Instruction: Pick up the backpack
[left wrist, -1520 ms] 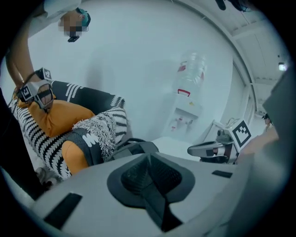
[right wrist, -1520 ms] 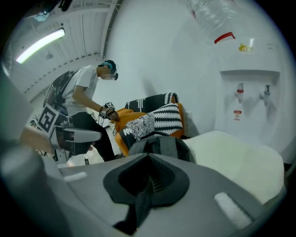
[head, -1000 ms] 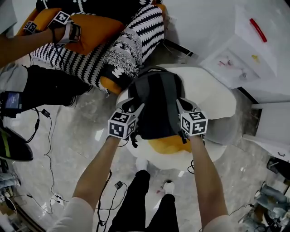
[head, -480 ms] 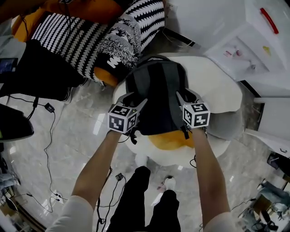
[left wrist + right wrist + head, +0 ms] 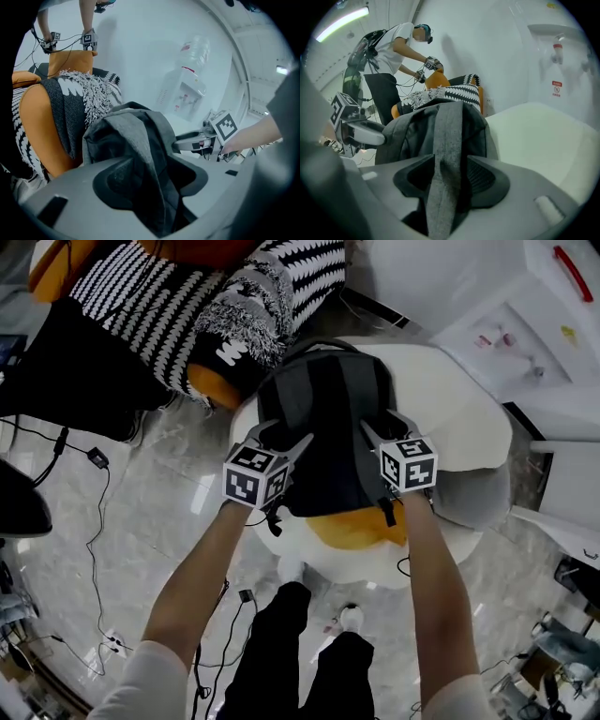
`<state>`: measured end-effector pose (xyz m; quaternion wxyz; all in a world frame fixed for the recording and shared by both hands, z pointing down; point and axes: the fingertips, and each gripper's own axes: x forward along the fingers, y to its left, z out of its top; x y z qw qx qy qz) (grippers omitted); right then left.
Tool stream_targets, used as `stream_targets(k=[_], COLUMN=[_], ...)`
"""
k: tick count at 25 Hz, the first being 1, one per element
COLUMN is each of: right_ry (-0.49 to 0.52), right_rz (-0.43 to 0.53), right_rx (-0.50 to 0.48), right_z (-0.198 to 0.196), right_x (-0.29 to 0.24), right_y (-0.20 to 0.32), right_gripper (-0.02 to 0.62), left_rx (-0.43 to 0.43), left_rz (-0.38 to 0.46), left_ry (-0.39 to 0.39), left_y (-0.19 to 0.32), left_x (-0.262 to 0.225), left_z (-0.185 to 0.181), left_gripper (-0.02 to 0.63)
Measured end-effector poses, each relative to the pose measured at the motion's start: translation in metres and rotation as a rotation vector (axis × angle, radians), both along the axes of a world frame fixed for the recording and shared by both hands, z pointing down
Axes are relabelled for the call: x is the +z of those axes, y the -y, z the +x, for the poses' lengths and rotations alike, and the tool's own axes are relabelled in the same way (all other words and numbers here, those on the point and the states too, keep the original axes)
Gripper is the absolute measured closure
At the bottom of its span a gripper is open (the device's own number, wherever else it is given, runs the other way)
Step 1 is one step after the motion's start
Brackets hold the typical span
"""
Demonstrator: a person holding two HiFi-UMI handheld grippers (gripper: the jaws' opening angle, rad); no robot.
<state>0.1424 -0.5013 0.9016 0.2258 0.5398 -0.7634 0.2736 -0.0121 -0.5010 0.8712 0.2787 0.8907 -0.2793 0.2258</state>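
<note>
The white rounded seat [image 5: 459,427] ahead of my fingers is cut off at its near edge by my own arms, and the backpack [image 5: 328,399] covers its middle. The backpack lies on the seat between my two grippers. It is dark grey, soft and slumped, and its near end rests over something orange [image 5: 352,529], perhaps a cushion, though most of that is hidden. My left gripper [image 5: 283,439] has just been opening and its jaws stand wide, with a fold of the bag's grey cloth between them, not pinched. My right gripper [image 5: 386,426] has just been opening too — jaws wide, a flat grey strap [image 5: 445,154] hanging loose down the gap. The jaw bodies hide the strap's lower end.
</note>
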Motion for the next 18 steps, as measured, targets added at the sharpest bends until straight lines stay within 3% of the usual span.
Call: stream_targets(k=[3,4,7,11,15,18], right_ry=[0.017,0.026,0.052,0.088,0.149,0.183], right_rz=[-0.001,-0.003,-0.007,-0.005,0.000,-0.011], right_rx=[-0.017,-0.024,-0.051,-0.058,-0.046,-0.046], right_z=[-0.005,-0.008,-0.016,-0.017,-0.015,-0.018], right_x=[0.008,0.010,0.013,0.009,-0.004,-0.014], right_y=[0.005,0.006,0.009,0.006,-0.001,-0.009], right_gripper=[0.380,0.380,0.382,0.462,0.543,0.561], left_rx=[0.004,0.003,0.006,-0.010,-0.026,-0.025], left_rz=[0.019,0.027,0.037,0.023,0.009,0.000], left_ry=[0.011,0.018,0.031,-0.010,-0.048,-0.070], left_y=[0.003,0.004,0.007,0.007,0.006,0.001], left_x=[0.001,0.002,0.002,-0.006,-0.016,-0.028], left_z=[0.001,0.001,0.001,-0.002,-0.006,-0.005], left_gripper=[0.415,0.463,0.517,0.569,0.578,0.580])
